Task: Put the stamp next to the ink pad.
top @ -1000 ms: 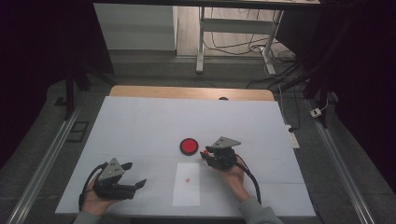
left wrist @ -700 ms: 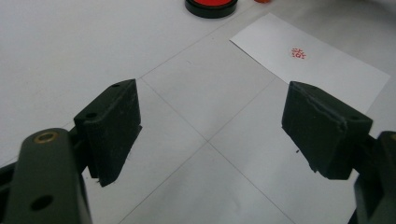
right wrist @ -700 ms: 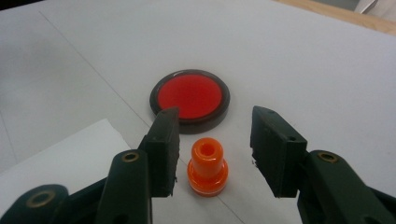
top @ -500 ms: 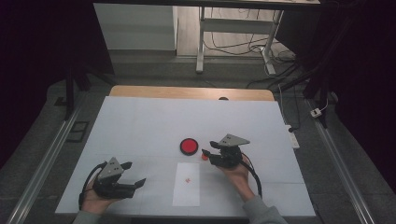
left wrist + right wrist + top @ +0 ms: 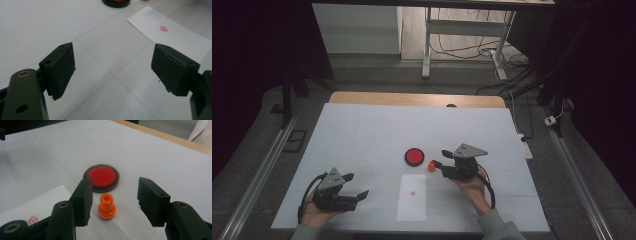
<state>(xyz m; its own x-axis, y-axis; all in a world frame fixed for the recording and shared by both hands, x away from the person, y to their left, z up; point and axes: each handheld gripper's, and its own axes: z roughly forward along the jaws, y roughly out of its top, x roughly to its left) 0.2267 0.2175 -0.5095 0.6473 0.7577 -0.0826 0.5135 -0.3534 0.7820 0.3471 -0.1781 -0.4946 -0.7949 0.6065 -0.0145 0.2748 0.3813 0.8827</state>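
Note:
A small orange stamp (image 5: 107, 207) stands upright on the white table, just in front of a round red ink pad (image 5: 101, 177). My right gripper (image 5: 114, 191) is open, its jaws on either side of the stamp and not touching it. From above, the stamp (image 5: 431, 165) sits right of the ink pad (image 5: 414, 156), at the tips of my right gripper (image 5: 440, 158). A white paper slip (image 5: 412, 205) with a red stamped mark (image 5: 412, 193) lies nearer the front. My left gripper (image 5: 357, 185) rests open at the front left, and between its jaws (image 5: 113, 57) there is nothing.
The white table (image 5: 362, 135) has a wooden strip (image 5: 412, 99) along its far edge. The paper slip (image 5: 180, 37) and its red mark (image 5: 163, 28) lie ahead and to the right of my left gripper. Metal rails (image 5: 257, 175) run along both sides.
My right gripper has opened and drawn slightly right, and the orange stamp now stands free beside the ink pad. My left gripper has barely moved.

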